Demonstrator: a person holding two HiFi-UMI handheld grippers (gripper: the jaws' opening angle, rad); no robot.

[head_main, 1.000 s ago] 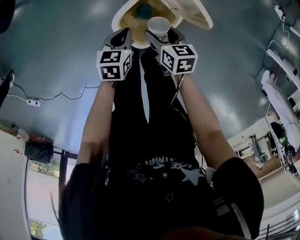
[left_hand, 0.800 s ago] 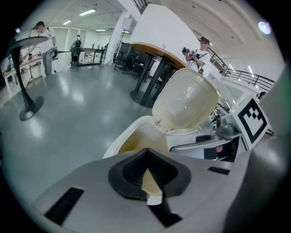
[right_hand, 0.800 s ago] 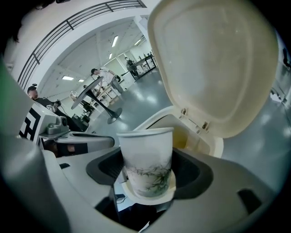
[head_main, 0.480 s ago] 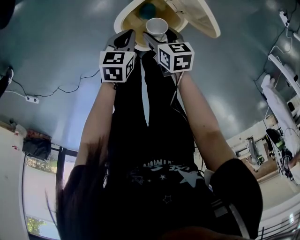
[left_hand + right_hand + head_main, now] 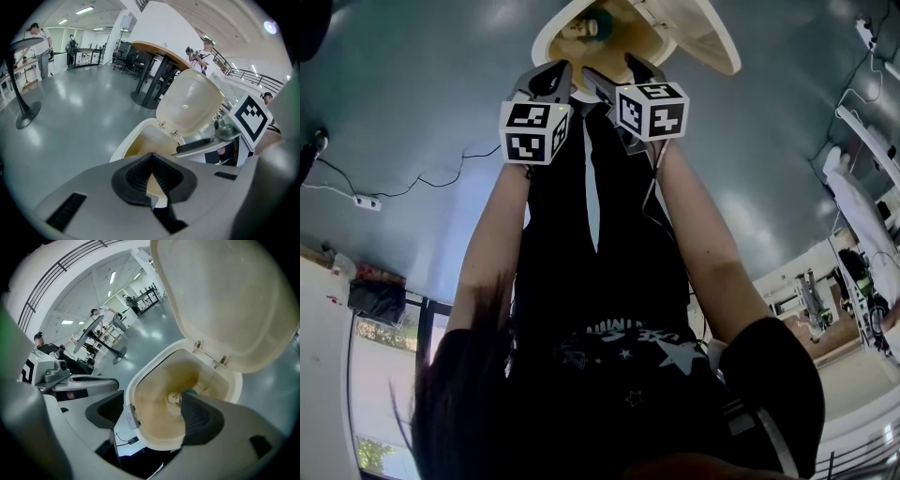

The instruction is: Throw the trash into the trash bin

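The left gripper, fingers pressed together on nothing, points at the trash bin, lid raised

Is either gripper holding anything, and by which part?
Nothing is held. Right gripper: jaws have just been opening, nothing between them; the cup lies in the trash bin. Left gripper shut, empty.

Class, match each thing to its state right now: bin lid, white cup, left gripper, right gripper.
1 bin lid
2 white cup
3 left gripper
4 right gripper

A fingers wide apart
B swung up, open
C fingers together
D lying inside the trash bin

Pairs: 1-B, 2-D, 3-C, 4-A.
The right gripper's fingers have just been opening, with nothing between them.
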